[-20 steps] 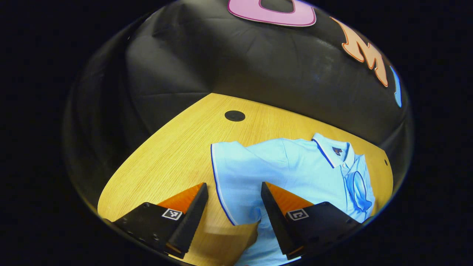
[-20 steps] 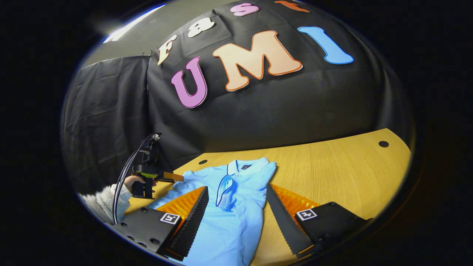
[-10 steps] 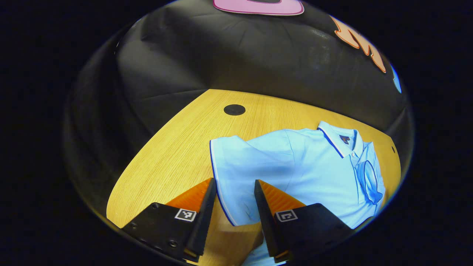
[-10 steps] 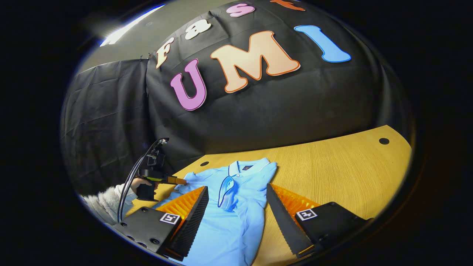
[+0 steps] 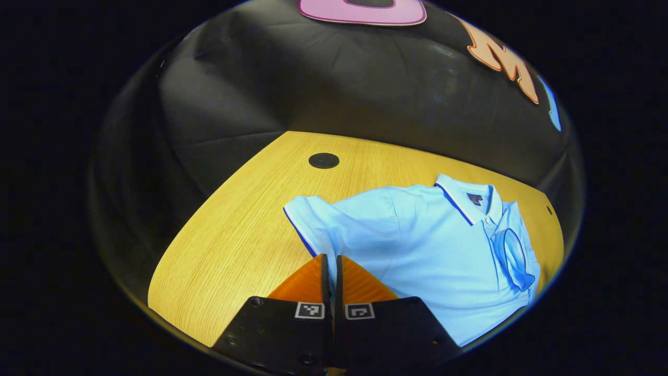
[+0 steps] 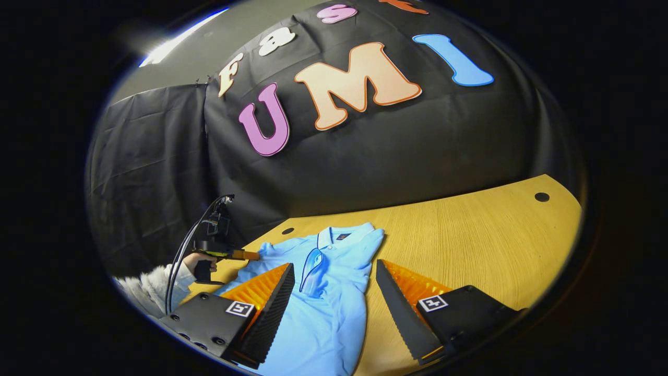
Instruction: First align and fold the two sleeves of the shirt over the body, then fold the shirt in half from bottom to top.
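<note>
Fingers pressed together on the left gripper [image 5: 330, 263], jaws closed to a sliver, and the lower edge of the near sleeve [image 5: 318, 222] runs right into that sliver at twelve o'clock from the tips. It looks pinched, though the cloth inside the gap is too thin to make out for certain. From there the light blue polo shirt [image 5: 433, 250] spreads away toward two o'clock across the wooden table [image 5: 235, 230], collar [image 5: 469, 198] up near the far edge, a folded-over flap lying on the chest at three o'clock.

Over in the right gripper view, the right gripper [image 6: 331, 308] hangs with its jaws spread wide, holding nothing, the shirt's body lying between and below the two fingers. At nine o'clock the left gripper shows again, gripped by a hand [image 6: 195, 259] in a pale fuzzy sleeve, its tips at the shirt's far sleeve edge.
</note>
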Motion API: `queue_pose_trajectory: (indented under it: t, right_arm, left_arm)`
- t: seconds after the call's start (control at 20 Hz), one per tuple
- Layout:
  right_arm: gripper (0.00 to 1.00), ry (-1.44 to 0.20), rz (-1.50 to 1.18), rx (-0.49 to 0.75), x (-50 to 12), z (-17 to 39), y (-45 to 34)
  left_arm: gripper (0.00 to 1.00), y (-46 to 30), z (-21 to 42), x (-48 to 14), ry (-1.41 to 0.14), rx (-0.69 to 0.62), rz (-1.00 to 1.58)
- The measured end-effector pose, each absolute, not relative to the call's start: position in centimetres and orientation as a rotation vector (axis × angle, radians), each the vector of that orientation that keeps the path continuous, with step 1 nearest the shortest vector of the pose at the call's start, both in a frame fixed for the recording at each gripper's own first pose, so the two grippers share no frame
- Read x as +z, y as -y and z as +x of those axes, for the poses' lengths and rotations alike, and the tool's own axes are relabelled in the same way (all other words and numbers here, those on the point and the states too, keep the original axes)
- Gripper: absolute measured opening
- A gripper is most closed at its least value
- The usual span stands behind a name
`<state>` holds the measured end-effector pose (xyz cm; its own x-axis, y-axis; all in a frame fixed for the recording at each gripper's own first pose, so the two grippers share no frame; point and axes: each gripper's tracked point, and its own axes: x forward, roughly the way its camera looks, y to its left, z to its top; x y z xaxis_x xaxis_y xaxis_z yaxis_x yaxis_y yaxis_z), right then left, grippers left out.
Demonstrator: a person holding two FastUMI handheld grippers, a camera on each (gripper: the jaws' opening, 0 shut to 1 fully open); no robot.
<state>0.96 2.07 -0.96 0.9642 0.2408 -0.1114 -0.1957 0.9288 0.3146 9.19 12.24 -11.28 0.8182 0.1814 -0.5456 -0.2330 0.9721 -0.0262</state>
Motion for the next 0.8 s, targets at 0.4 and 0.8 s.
queue_pose_trajectory:
  t: [0.4, 0.8]
  right_arm:
    - [0.98, -0.146, 0.312, 0.228, -0.8, 1.0, -2.3]
    - [0.98, -0.150, 0.316, 0.222, -1.1, 0.9, -1.7]
  left_arm:
    - [0.00, -10.1, 9.3, -6.5, -0.496, 0.209, -0.001]
    - [0.00, 3.2, 9.3, -4.3, -0.440, -0.069, 0.148]
